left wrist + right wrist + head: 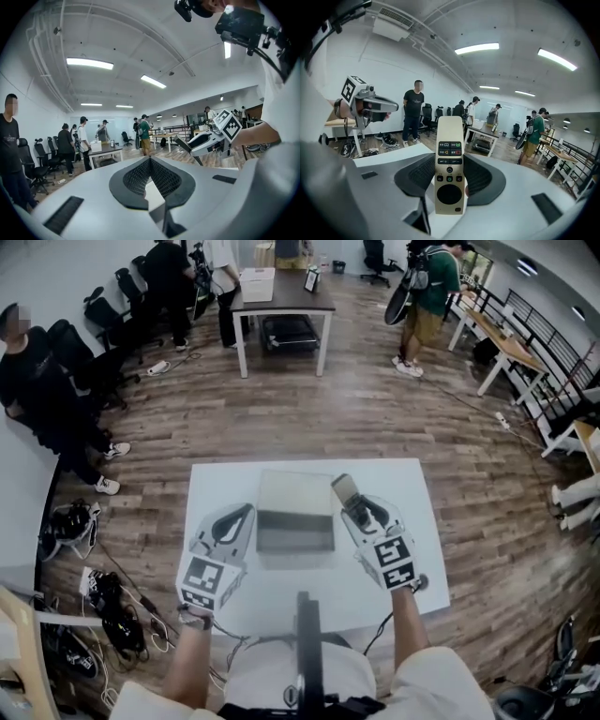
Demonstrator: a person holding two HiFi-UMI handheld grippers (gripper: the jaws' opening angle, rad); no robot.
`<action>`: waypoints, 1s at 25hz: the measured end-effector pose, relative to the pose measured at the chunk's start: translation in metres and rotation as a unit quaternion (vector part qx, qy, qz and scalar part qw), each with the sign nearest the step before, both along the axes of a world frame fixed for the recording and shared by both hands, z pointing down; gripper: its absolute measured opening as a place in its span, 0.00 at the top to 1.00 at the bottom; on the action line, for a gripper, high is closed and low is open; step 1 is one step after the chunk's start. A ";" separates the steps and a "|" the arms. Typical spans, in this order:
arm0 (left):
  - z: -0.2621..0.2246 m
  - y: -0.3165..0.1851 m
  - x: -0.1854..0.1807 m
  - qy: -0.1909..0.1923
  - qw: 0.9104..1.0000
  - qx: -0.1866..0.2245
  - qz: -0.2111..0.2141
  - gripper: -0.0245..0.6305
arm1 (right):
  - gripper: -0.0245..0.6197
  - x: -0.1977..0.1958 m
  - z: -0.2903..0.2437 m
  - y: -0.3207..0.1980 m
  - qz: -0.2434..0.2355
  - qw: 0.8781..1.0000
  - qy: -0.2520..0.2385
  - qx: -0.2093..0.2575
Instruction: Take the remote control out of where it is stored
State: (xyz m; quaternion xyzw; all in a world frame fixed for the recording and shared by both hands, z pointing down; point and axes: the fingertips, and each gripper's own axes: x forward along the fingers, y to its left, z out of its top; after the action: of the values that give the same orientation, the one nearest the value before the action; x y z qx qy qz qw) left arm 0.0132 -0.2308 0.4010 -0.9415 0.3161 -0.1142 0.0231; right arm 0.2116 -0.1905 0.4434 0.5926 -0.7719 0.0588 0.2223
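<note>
Your right claw (359, 509) is clamped on the slim cream plastic remote control (450, 168), which juts past the jaw tips with its buttons facing the claw's camera. Just left of that claw sits the open grey rectangular box (295, 532) on the white square table (403, 486). Across the box, your left claw (242, 517) has its jaws pressed together, empty. Far ahead, people stand round a dark-topped table (281, 292).
</note>
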 end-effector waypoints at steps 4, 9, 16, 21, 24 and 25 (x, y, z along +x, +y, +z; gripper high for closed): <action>-0.027 0.003 0.004 0.002 1.000 0.013 0.004 0.96 | 0.68 0.004 -0.036 0.015 0.005 0.999 -0.022 0.037; -0.046 0.013 0.009 -0.003 1.000 0.026 0.008 0.96 | 0.68 0.001 -0.077 0.037 0.007 0.998 -0.027 0.053; -0.075 0.021 0.025 0.033 0.997 0.070 0.022 0.96 | 0.68 0.011 -0.103 0.057 0.009 0.994 -0.054 0.095; -0.083 0.027 0.025 0.036 0.996 0.078 0.017 0.96 | 0.68 0.017 -0.119 0.074 0.013 0.991 -0.062 0.120; -0.087 0.028 0.026 0.036 0.996 0.083 0.014 0.96 | 0.68 0.019 -0.128 0.081 0.013 0.989 -0.069 0.130; -0.088 0.029 0.028 0.037 0.996 0.084 0.014 0.96 | 0.68 0.020 -0.129 0.082 0.013 0.989 -0.070 0.133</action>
State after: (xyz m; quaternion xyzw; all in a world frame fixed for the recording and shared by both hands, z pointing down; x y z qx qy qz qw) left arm 0.0409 -0.2018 0.3128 -0.9444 0.3115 -0.0522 0.0916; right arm 0.2313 -0.1088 0.3142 0.6213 -0.7788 0.0003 0.0862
